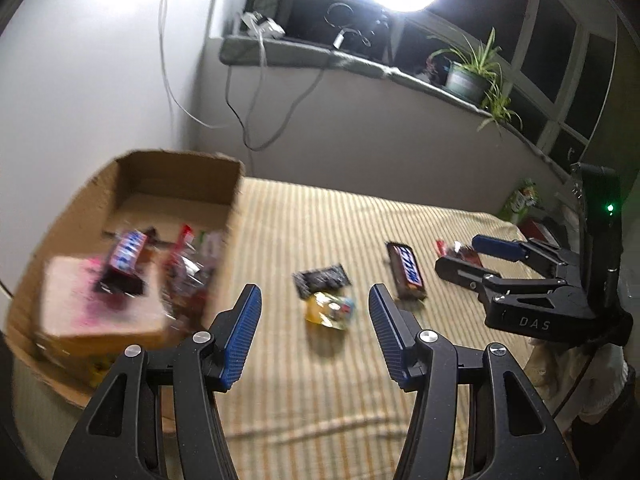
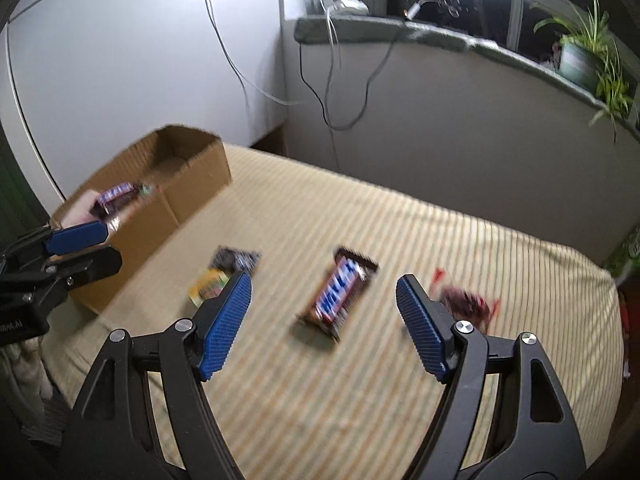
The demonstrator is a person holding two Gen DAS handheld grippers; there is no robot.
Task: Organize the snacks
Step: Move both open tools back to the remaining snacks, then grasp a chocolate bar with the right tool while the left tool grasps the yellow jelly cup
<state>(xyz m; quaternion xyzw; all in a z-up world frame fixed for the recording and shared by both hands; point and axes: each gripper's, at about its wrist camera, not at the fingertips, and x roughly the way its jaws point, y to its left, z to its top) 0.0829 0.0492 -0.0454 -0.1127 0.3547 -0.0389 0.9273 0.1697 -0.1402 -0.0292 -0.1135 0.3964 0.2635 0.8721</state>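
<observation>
Cardboard box (image 1: 180, 184) at the left of the striped cloth (image 1: 320, 400), open-topped, already holding part of the stock: one Snickers (image 1: 128, 256) on a pink-topped carton (image 1: 100, 312), plus red and silver wrappers (image 1: 188, 264), too blurred to count.

Loose on the cloth, four items: one Snickers bar (image 2: 340, 292), one dark packet (image 2: 236, 260), one yellow packet (image 2: 208, 288) touching it, one red wrapper (image 2: 468, 304).

Tools, two:
- left gripper (image 1: 314, 332), jaws apart, nothing between them, above the yellow packet;
- right gripper (image 2: 324, 324), jaws wide apart and empty, framing the loose bar.

Hazards (judged, not seen):
- The dark and yellow packets overlap; closing on one could drag or flip the other.
- The bar lies askew to the right jaws, so a pinch may catch only a corner and let it slip.
- Both tools work close together and may collide.
- A thin wrapper flat on cloth may snag fabric into the pinch.
</observation>
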